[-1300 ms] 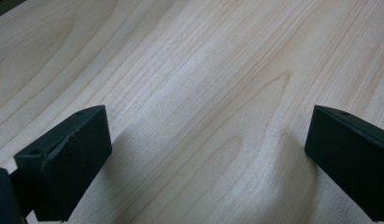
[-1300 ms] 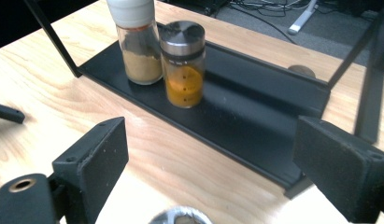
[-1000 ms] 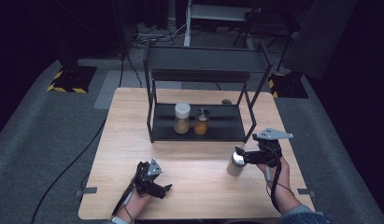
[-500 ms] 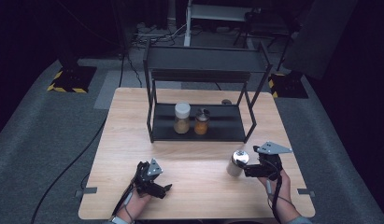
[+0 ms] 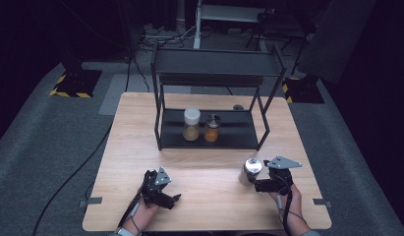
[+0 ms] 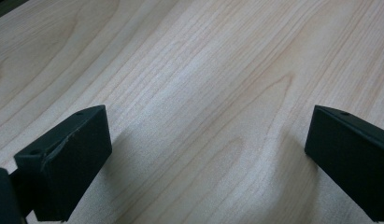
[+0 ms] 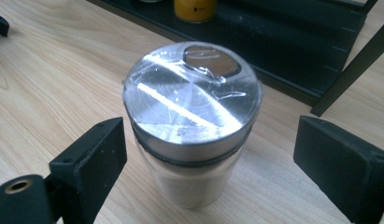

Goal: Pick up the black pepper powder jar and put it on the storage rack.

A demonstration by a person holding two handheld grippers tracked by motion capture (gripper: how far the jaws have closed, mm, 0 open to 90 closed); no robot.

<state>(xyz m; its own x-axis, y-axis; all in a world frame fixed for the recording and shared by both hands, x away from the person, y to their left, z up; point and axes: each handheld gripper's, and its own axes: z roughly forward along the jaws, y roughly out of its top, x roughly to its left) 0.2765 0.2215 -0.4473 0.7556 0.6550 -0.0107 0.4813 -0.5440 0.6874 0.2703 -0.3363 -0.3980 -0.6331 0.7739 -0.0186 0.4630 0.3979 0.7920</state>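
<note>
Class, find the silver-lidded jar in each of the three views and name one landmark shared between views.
High view: silver-lidded jar stands lower right on the table, just left of the right gripper.
Left gripper view: no jar here, bare wooden table between open jaws.
Right gripper view: jar centre, between open jaws.
Shared landmark: the black rack behind the jar.

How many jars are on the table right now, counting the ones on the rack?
3. A white-lidded jar and an orange jar stand side by side on the rack's lower shelf. A silver-lidded jar stands on the table between the right gripper's open jaws.
</note>
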